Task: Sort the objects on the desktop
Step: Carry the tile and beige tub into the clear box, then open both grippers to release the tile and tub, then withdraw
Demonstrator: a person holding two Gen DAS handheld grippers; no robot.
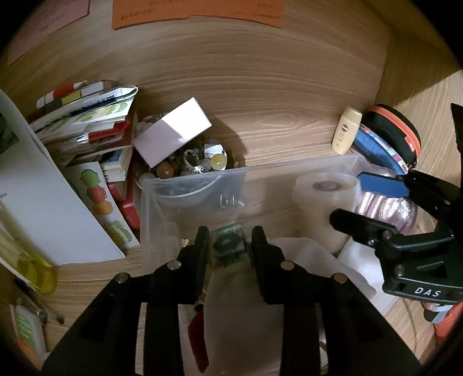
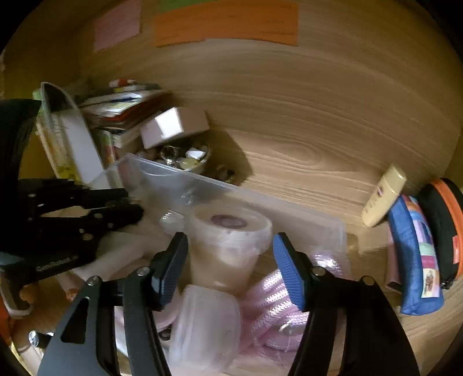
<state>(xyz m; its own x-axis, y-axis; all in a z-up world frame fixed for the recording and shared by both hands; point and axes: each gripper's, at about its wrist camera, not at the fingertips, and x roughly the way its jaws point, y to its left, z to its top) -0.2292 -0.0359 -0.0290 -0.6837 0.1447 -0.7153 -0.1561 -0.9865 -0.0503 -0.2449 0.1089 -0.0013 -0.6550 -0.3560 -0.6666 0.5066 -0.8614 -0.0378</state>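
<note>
Two risks: the left gripper [image 1: 230, 248], clamped on a small green-labelled bottle [image 1: 228, 250], could knock the clear plastic bin [image 1: 202, 176]; the right gripper [image 2: 230, 260], jaws apart, may topple the tape roll [image 2: 228, 231].

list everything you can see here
bin: 1, clear, desk centre
roll: 1, white, in bin
rope: 1, pink, in bin, right
bowl: 1, full of trinkets, behind bin
box: 1, white, on bowl
books: stack, mixed, left
bottle: 1, cream, right
pouch: 1, blue, right
case: 1, black and orange, far right
notes: orange and pink, wall
left gripper: shut on small green item
right gripper: open, over roll
</note>
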